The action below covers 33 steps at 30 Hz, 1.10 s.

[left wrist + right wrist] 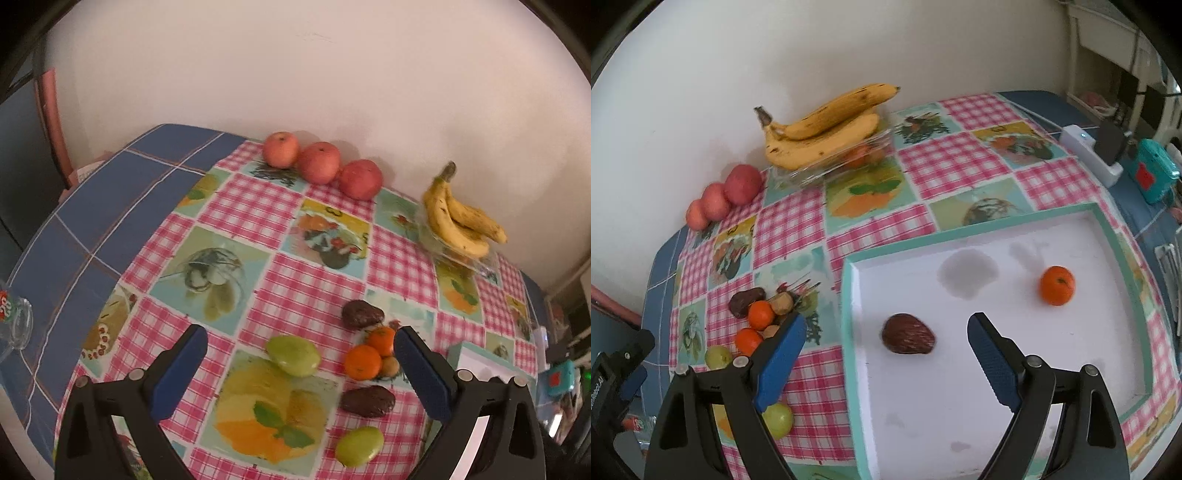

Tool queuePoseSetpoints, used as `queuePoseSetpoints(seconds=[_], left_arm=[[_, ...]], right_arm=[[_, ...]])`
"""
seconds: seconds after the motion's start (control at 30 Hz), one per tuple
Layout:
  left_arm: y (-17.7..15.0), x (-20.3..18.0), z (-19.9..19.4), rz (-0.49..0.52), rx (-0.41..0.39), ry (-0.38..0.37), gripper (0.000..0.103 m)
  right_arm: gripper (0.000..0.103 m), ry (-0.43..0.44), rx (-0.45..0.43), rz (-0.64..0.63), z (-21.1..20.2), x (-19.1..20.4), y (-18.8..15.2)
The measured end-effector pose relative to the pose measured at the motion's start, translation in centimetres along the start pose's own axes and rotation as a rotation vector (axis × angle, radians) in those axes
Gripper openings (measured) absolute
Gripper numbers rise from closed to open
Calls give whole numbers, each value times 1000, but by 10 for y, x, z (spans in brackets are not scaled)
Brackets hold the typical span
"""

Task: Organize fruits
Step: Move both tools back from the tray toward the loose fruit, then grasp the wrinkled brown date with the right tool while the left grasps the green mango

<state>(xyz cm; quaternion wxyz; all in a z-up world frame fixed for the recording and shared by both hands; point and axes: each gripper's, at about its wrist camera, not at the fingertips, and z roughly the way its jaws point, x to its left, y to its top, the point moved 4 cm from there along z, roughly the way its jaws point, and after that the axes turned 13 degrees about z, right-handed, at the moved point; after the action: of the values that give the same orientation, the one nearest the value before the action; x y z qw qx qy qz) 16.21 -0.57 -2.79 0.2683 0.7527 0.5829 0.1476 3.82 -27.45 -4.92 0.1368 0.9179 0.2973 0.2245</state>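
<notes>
Currently: left tool spread, empty, over loose fruit on tabletop; right tool spread above tray holding brown fruit, tangerine. Advice: straddle green fruit squarely, pinch gently.

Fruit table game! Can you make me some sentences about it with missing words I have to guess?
1. The white tray holds one dark brown fruit and one ____ tangerine.
2. The number of red apples lined up by the wall is ____.
3. The bananas rest on top of a clear ____.
4. Both the left gripper and the right gripper are ____ and hold nothing.

Missing words: orange; three; dish; open
</notes>
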Motion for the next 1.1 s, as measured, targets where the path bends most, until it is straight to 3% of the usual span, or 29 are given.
queuePoseSetpoints(seconds=[0.33,0.53,0.83,1.1], left_arm=[[11,40,-11,-50,-30,73,100],[11,53,-6,-55,6,79,91],[-10,44,49,-53,156,-26,91],[-23,23,83,-12,237,-88,91]], right_arm=[[89,17,-7,-141,10,44,-20],[89,49,25,-251,18,82,-44],[89,50,87,-400,37,122,-78],[89,-30,169,-461,73,118,-98]])
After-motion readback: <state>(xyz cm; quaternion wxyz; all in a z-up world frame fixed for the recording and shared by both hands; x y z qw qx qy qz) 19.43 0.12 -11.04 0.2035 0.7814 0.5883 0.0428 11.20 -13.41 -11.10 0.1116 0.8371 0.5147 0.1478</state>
